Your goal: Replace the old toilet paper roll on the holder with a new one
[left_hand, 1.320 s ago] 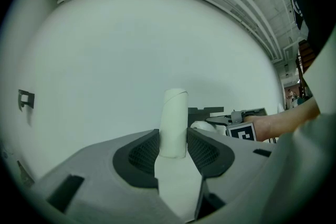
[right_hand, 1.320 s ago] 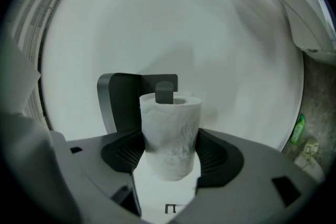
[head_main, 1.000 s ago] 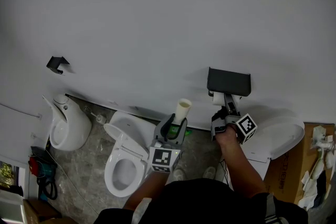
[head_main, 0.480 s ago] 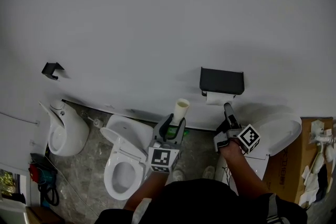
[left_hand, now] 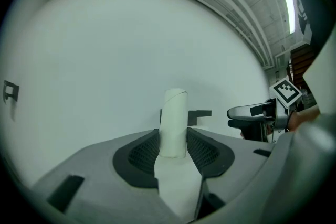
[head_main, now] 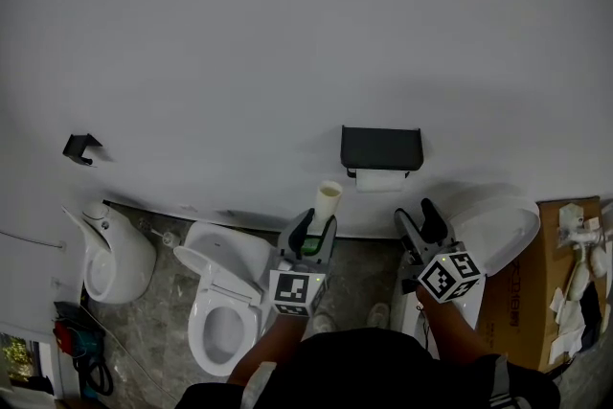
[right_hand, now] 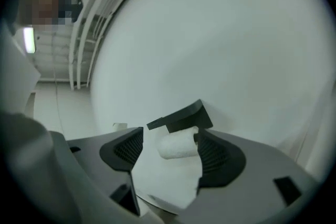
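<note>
A black holder [head_main: 381, 147] is fixed to the white wall, and a white paper roll [head_main: 380, 180] hangs under it. My left gripper [head_main: 315, 227] is shut on a bare cardboard tube [head_main: 327, 204], held upright to the left of the holder. In the left gripper view the tube [left_hand: 174, 122] stands between the pads. My right gripper [head_main: 422, 221] is open below and right of the holder; its jaws have just been opening and nothing is between them. In the right gripper view the roll [right_hand: 177, 145] and holder [right_hand: 181, 116] lie beyond the open jaws.
A white toilet [head_main: 224, 300] stands at lower left, with a white urinal [head_main: 115, 251] further left. A small black bracket [head_main: 79, 147] is on the wall at far left. A white basin [head_main: 498, 227] and a cardboard box [head_main: 538, 302] are at right.
My right gripper has drawn back from the roll on the holder, down and to the right, and rolled over. The left gripper with the tube has barely shifted.
</note>
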`<state>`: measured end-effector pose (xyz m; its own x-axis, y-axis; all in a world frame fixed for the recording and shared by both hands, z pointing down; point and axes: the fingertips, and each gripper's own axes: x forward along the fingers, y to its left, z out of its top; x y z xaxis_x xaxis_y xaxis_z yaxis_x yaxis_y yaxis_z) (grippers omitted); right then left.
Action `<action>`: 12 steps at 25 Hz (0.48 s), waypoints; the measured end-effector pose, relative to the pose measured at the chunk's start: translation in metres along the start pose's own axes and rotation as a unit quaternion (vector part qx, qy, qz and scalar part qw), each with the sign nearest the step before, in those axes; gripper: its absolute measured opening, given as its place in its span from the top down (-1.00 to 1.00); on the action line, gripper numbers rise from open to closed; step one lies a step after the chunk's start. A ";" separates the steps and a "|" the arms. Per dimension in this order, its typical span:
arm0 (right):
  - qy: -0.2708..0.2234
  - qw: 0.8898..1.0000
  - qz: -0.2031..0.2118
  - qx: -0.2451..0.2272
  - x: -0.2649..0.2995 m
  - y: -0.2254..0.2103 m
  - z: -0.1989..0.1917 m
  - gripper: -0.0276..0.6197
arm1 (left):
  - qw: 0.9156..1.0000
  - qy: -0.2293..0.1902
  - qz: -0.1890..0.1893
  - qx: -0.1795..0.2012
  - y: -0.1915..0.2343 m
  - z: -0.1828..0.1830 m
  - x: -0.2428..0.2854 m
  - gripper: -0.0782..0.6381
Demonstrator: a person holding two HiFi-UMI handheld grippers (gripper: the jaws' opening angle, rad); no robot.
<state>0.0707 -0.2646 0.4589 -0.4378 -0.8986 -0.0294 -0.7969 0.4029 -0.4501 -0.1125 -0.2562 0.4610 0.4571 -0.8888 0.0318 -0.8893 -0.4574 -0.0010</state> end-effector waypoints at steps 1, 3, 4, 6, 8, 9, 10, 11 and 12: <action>-0.002 0.999 -0.002 -0.033 -0.002 0.002 0.004 -0.04 | 1.000 0.000 0.000 -0.001 -0.001 0.000 0.001 0.33; -0.005 0.996 -0.008 -0.091 -0.007 0.006 0.012 0.24 | 1.000 0.000 0.003 -0.001 -0.002 0.001 0.002 0.33; -0.006 0.993 -0.012 -0.116 -0.010 0.007 0.015 0.32 | 1.000 -0.001 0.005 0.001 -0.002 0.002 0.003 0.33; -0.004 0.987 -0.017 -0.159 -0.014 0.009 0.020 0.50 | 1.000 -0.004 0.009 0.003 0.000 0.004 0.003 0.33; -0.002 0.981 -0.022 -0.192 -0.016 0.010 0.025 0.69 | 1.000 -0.008 0.009 0.002 0.002 0.007 0.003 0.33; -0.003 0.978 -0.024 -0.205 -0.018 0.011 0.028 0.79 | 1.000 -0.010 0.008 0.001 0.002 0.008 0.003 0.33; -0.004 0.976 -0.026 -0.216 -0.019 0.011 0.031 0.88 | 1.000 -0.011 0.006 -0.001 0.002 0.009 0.003 0.33; -0.005 0.974 -0.029 -0.225 -0.020 0.011 0.032 0.91 | 1.000 -0.013 0.006 -0.003 0.003 0.010 0.003 0.33; -0.006 0.972 -0.031 -0.233 -0.021 0.011 0.034 0.91 | 1.000 -0.015 0.007 -0.004 0.005 0.011 0.003 0.33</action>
<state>0.0849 -0.2469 0.4243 -0.3802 -0.9245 -0.0272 -0.9248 0.3803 0.0013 -0.1152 -0.2608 0.4498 0.4442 -0.8959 0.0012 -0.8959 -0.4442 0.0076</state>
